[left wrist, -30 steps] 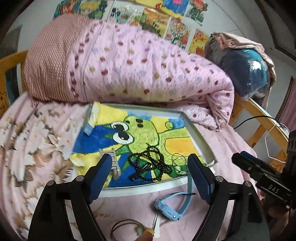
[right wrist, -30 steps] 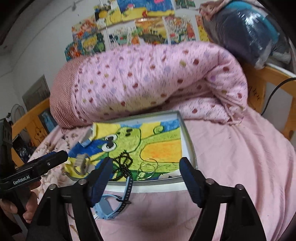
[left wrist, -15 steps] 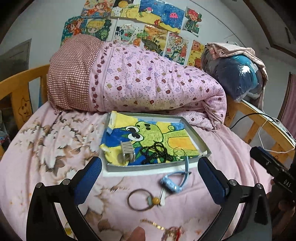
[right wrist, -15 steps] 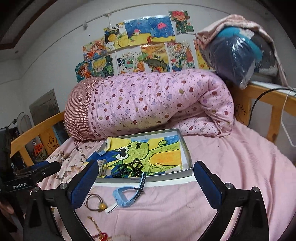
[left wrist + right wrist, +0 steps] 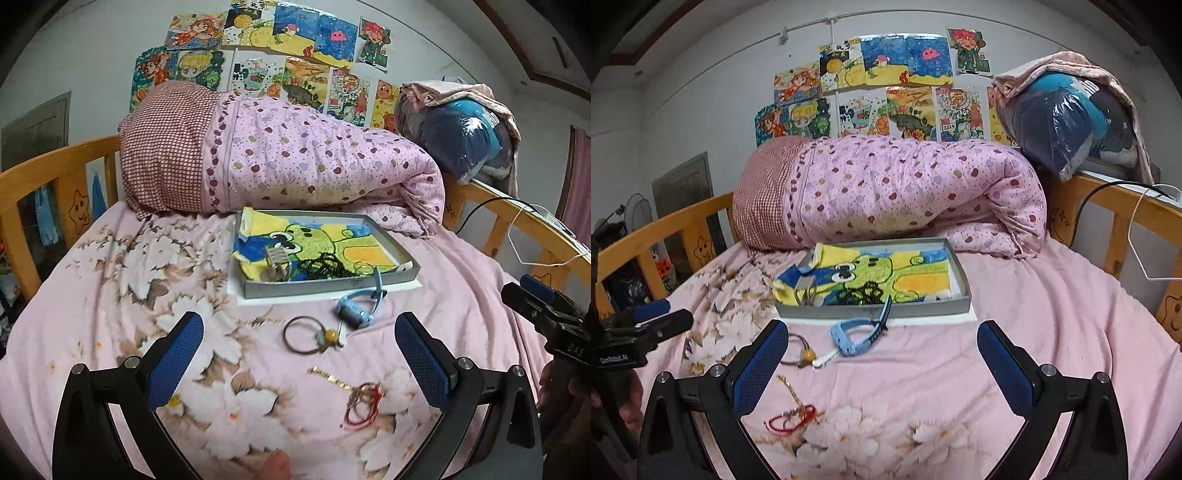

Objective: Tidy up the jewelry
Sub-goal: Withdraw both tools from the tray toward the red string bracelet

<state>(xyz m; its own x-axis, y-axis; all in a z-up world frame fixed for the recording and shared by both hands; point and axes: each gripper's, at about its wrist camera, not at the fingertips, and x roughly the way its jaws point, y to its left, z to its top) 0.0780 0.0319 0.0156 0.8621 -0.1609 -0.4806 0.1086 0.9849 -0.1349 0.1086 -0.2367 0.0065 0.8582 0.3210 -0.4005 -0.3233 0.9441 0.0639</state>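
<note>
A grey tray (image 5: pixel 332 286) (image 5: pixel 923 306) lined with a frog drawing lies on the bed and holds a black bead necklace (image 5: pixel 325 266) (image 5: pixel 862 293), a hair claw (image 5: pixel 277 264) (image 5: pixel 807 290) and clear rings (image 5: pixel 364 266). A light blue watch (image 5: pixel 356 308) (image 5: pixel 855 334) leans on the tray's front edge. In front lie a brown cord bracelet with a yellow bead (image 5: pixel 310 336) (image 5: pixel 801 356), a gold chain (image 5: pixel 330 376) and a red string bracelet (image 5: pixel 364 406) (image 5: pixel 792 419). My left gripper (image 5: pixel 299 362) and right gripper (image 5: pixel 881 365) both stand open and hold nothing, well back from the tray.
A rolled pink dotted quilt (image 5: pixel 288 162) (image 5: pixel 905 192) lies behind the tray. Wooden bed rails (image 5: pixel 48 173) (image 5: pixel 1126 206) run along both sides. A blue bundle in plastic (image 5: pixel 1067 125) sits on the right rail, with a cable and a white hanger (image 5: pixel 1137 243) nearby.
Both grippers have pulled back from the tray and opened wider. The cord bracelet, gold chain and red string bracelet have come into view in front of the tray.
</note>
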